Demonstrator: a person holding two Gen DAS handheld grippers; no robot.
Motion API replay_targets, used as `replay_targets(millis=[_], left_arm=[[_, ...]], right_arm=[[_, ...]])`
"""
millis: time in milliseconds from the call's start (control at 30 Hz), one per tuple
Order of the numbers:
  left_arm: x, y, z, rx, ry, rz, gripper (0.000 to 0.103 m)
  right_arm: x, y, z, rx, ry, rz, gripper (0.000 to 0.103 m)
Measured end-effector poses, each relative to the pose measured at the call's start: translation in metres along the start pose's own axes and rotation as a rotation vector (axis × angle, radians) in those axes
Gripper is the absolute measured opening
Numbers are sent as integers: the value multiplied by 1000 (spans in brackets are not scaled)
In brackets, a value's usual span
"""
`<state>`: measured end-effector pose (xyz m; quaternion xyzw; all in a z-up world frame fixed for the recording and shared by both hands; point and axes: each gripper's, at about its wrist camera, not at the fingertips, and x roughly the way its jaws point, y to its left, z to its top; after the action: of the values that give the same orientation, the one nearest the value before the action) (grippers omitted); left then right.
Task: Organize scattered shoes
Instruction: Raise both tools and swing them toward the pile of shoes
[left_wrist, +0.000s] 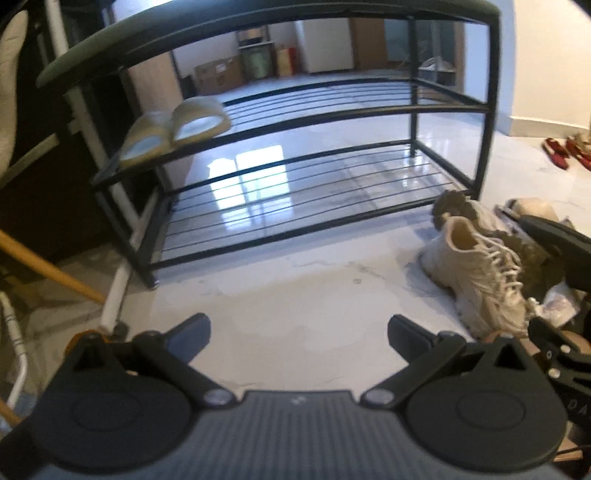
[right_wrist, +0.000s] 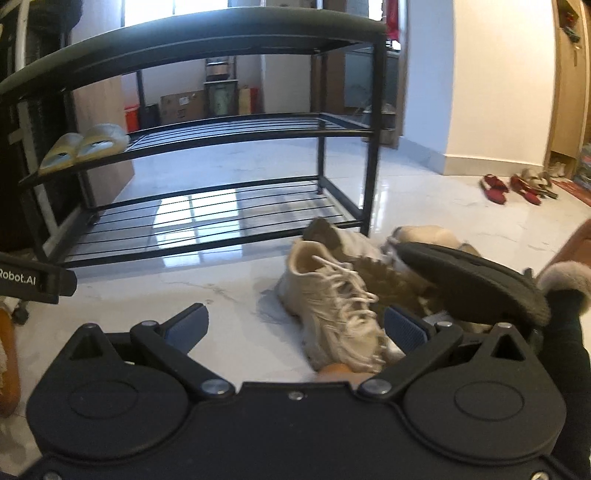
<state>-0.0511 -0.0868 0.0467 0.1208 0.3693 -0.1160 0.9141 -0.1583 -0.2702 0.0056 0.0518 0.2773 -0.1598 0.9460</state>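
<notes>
A black metal shoe rack (left_wrist: 332, 114) (right_wrist: 229, 131) stands on the marble floor, with a pair of pale yellow slippers (left_wrist: 173, 127) (right_wrist: 85, 146) at the left end of its middle shelf. A cream laced sneaker (left_wrist: 476, 273) (right_wrist: 332, 306) lies on the floor right of the rack in a heap of shoes, with a black shoe sole (right_wrist: 472, 284) tilted over the heap. My left gripper (left_wrist: 299, 339) hangs open over bare floor, left of the sneaker. My right gripper (right_wrist: 295, 328) is open, its right finger beside the sneaker's toe.
A pair of red flat shoes (left_wrist: 565, 149) (right_wrist: 509, 188) lies farther off on the floor at the right, near a wall. A wooden pole (left_wrist: 48, 269) and white tubing sit left of the rack. The rack's bottom shelf (right_wrist: 207, 218) holds nothing.
</notes>
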Motion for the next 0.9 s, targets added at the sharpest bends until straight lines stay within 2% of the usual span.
replay_targets(millis=[200,300,400,633,767,833,900], left_arm=[[-5,-42,-11,93,-11,-87,102],[-6,-65,-18,154,-21,-116,102],[-5,-81,-21,187,-16,-196,102],[8,-98,-28,175,25,-290,102],[17,-96,-34,127,97,-383,102],[22,-99,-39,115,130,-401,102],[27,-102,-42,102,144,-405,102]], right_arm=[[-21,-47,-7,99,-78,-38,103],[-30,-66,-7,118,-83,-64,103],[-38,-85,-8,132,-83,-90,103],[-59,-129,-9,165,-82,-152,103],[-71,-153,-10,185,-82,-186,103],[-80,-162,-14,198,-83,-198,103],[-96,-166,-36,241,-109,-248,103]])
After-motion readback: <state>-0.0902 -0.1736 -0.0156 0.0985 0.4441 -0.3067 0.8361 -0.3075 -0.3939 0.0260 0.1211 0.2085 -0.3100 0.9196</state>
